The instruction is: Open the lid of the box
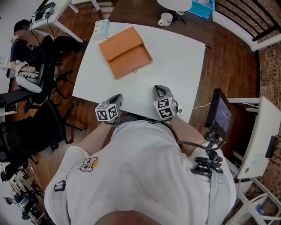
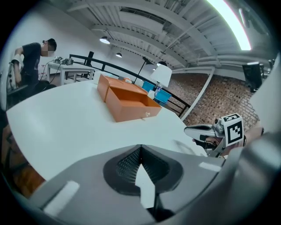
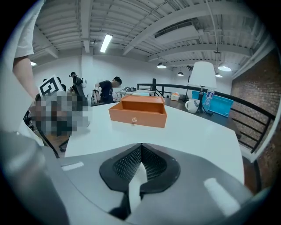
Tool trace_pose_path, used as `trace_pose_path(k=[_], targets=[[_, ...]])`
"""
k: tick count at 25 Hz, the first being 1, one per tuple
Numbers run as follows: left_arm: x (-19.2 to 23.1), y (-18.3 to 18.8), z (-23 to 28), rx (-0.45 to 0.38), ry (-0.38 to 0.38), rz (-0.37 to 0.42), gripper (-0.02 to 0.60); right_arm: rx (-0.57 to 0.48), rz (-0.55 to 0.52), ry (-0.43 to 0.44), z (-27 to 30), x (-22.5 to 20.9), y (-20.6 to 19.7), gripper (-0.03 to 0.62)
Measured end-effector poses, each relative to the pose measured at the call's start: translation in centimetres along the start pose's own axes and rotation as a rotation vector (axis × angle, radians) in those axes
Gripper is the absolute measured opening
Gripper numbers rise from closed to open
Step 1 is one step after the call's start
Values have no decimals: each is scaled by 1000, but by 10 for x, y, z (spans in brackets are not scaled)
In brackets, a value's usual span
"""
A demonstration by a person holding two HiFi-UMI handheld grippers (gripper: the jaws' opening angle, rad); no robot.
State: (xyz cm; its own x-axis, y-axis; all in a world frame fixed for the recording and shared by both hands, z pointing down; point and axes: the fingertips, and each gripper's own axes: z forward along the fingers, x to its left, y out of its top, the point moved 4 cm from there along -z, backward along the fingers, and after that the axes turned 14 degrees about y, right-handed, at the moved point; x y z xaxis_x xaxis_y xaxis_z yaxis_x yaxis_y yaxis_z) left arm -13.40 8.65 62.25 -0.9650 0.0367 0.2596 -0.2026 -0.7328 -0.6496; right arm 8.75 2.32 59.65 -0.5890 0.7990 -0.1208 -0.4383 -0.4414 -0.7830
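Note:
An orange box (image 1: 125,52) lies on the far half of the white table (image 1: 175,66). Its lid is folded back flat behind the open tray, which has a small knob on its front wall. The box (image 2: 127,101) shows open in the left gripper view, and the same box (image 3: 139,110) in the right gripper view. My left gripper (image 1: 115,97) and right gripper (image 1: 159,90) hover at the table's near edge, well short of the box. Both are shut with nothing between them: the left gripper (image 2: 139,147) and the right gripper (image 3: 141,146) show their ribbed pads meeting at the tips.
A white mug (image 1: 165,19), a lamp base (image 1: 174,4) and a blue tray (image 1: 203,8) stand beyond the table's far edge. A small pale packet (image 1: 102,29) lies by the far left corner. A monitor (image 1: 221,115) stands at right. Office chairs and a seated person (image 1: 22,44) are at left.

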Motion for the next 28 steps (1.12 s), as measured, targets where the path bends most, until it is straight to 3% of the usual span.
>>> trace_pose_path(k=[11, 28], targets=[[-1, -6, -15, -27, 13, -13, 0, -25, -44, -2, -16, 13, 5, -2], [3, -12, 0, 7, 27, -27, 0, -37, -33, -26, -18, 12, 4, -2]])
